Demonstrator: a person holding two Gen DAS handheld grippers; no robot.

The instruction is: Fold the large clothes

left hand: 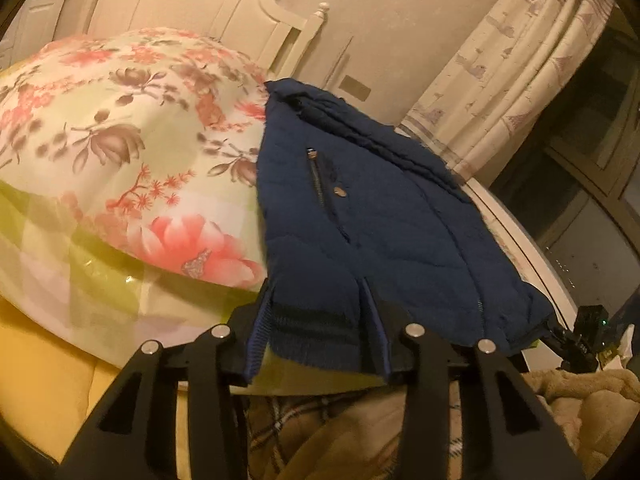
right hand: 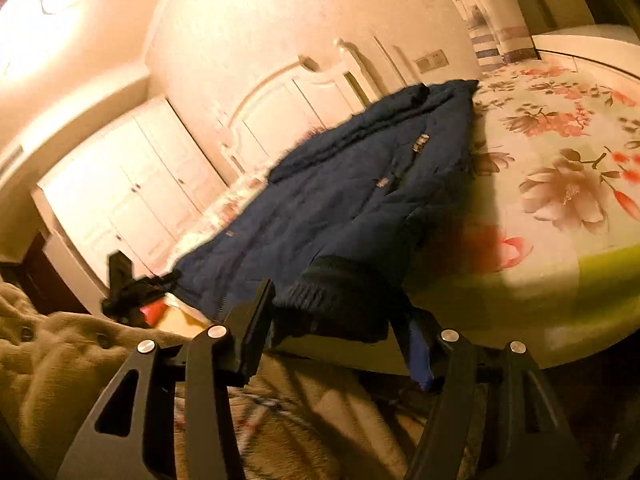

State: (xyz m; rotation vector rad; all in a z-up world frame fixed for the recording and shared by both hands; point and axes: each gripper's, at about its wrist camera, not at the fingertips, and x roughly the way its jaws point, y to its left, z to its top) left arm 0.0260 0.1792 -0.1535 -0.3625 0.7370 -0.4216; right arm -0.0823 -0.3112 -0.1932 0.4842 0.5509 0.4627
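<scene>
The left gripper (left hand: 316, 344) has its fingers closed on the ribbed hem of the navy jacket (left hand: 360, 208), and the right gripper (right hand: 340, 336) has its fingers pinched on a dark knit cuff (right hand: 340, 300) at the same near edge. From both, the jacket's long axis runs away toward the upper middle of each frame, over the floral bed (right hand: 560, 168), so both hands sit equally near its lower end.
</scene>
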